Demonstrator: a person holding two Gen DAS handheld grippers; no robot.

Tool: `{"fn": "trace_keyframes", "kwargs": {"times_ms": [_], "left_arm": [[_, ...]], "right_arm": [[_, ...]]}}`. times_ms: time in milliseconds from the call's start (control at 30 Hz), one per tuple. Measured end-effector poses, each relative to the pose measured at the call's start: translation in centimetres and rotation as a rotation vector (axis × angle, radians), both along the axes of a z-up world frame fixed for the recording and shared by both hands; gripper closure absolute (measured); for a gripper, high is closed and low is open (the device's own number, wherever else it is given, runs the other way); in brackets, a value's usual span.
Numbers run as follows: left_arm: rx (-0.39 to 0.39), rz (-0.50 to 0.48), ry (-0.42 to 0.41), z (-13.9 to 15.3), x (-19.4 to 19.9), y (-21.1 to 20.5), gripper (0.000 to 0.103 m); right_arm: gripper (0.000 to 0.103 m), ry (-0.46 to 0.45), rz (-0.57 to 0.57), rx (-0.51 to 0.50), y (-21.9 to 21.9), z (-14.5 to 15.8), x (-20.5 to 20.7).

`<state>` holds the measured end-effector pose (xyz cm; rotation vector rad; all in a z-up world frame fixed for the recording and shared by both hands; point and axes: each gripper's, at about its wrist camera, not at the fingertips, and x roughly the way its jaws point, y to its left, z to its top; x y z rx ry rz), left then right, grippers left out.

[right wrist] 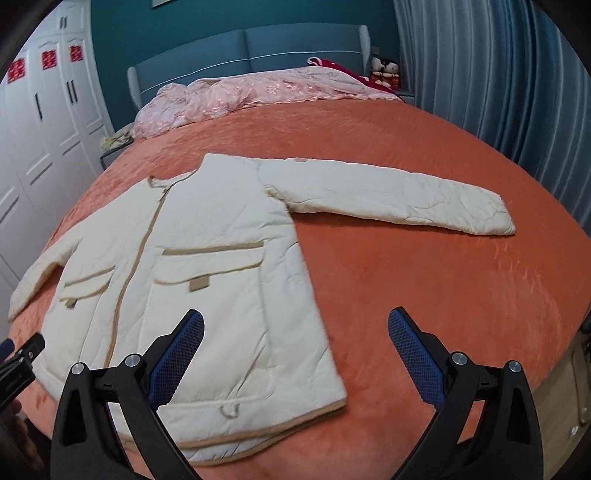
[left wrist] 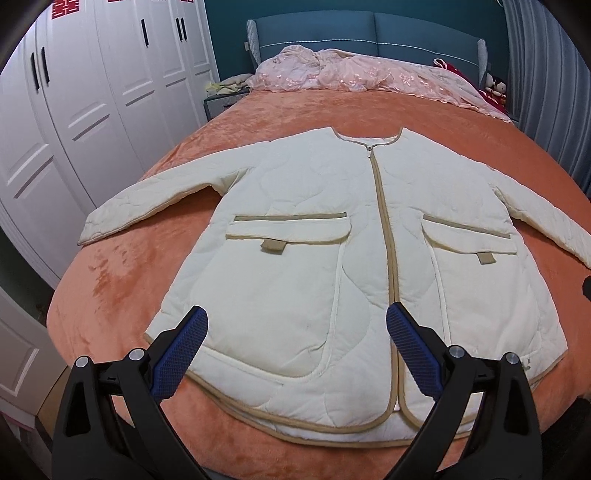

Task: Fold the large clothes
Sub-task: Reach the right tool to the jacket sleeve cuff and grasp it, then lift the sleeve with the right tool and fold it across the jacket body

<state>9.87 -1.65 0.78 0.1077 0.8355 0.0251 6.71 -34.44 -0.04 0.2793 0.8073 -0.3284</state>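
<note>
A cream quilted jacket with tan trim, a centre zip and two flap pockets lies flat, front up, on the orange bedspread. Both sleeves are spread outward. My left gripper hovers open above the hem near the left pocket, nothing between its blue pads. In the right wrist view the jacket lies left of centre, its right sleeve stretched out to the right. My right gripper stands open over the jacket's lower right corner and the bedspread. The left gripper's black tip shows at the left edge.
A rumpled pink quilt lies at the head of the bed by a teal headboard. White wardrobe doors stand on the left. Blue curtains hang on the right. Soft toys sit by the headboard.
</note>
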Motion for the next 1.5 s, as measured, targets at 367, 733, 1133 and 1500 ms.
{"fn": "trace_keyframes", "kwargs": {"times_ms": [367,733,1133,1500], "left_arm": [[0.009,0.035,0.025,-1.9,7.1,-1.0,0.008],[0.019,0.097,0.121,-6.1,11.2,0.1,0.008],[-0.024,0.141,0.121,-5.9,14.4,2.3,0.008],[-0.12,0.17,0.131,-5.1,15.1,6.6,0.008]], "right_arm": [[0.005,-0.025,-0.36,0.144,-20.4,-4.3,4.6],[0.016,-0.047,-0.636,0.332,-32.4,-10.3,6.1],[0.091,-0.231,-0.102,0.148,-17.8,1.4,21.0],[0.054,-0.23,0.679,0.152,16.2,2.9,29.4]]}}
